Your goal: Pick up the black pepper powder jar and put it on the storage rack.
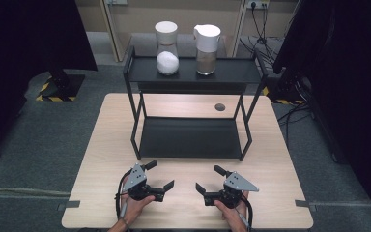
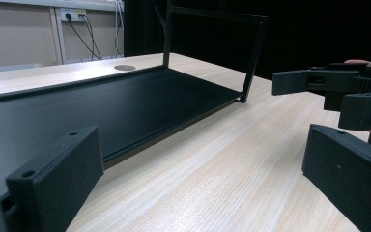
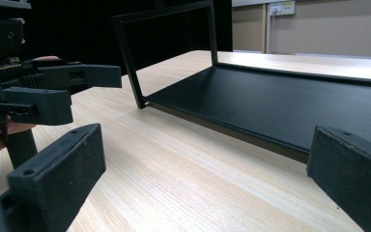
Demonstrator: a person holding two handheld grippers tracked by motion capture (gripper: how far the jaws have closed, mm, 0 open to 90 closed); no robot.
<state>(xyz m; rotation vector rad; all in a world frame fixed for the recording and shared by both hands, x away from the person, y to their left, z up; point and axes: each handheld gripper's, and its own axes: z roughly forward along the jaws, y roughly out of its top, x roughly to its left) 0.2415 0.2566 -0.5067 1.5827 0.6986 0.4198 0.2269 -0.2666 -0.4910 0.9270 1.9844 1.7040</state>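
Note:
A black two-tier metal shelf (image 1: 235, 76) stands on the far half of the light wooden table (image 1: 101, 145). On its top tier are a glass jar of white grains (image 1: 167, 48) and a glass jar of brown grains (image 1: 206, 44), both with white lids. The lower tier (image 2: 101, 111) (image 3: 280, 106) is bare. My left gripper (image 1: 160, 175) (image 2: 200, 183) rests near the front edge, open and holding nothing. My right gripper (image 1: 208, 178) (image 3: 203, 179) sits beside it, also open, angled toward the left one. Each gripper view also catches the other gripper, the right gripper (image 2: 328, 92) and the left gripper (image 3: 43, 92).
A round cable hole (image 1: 220, 107) sits in the table behind the shelf. Black curtains hang at both sides. Cables (image 1: 290, 111) lie on the floor at right, and a stand base with yellow-black tape (image 1: 58, 89) sits at left. Bare tabletop lies between the grippers and the shelf.

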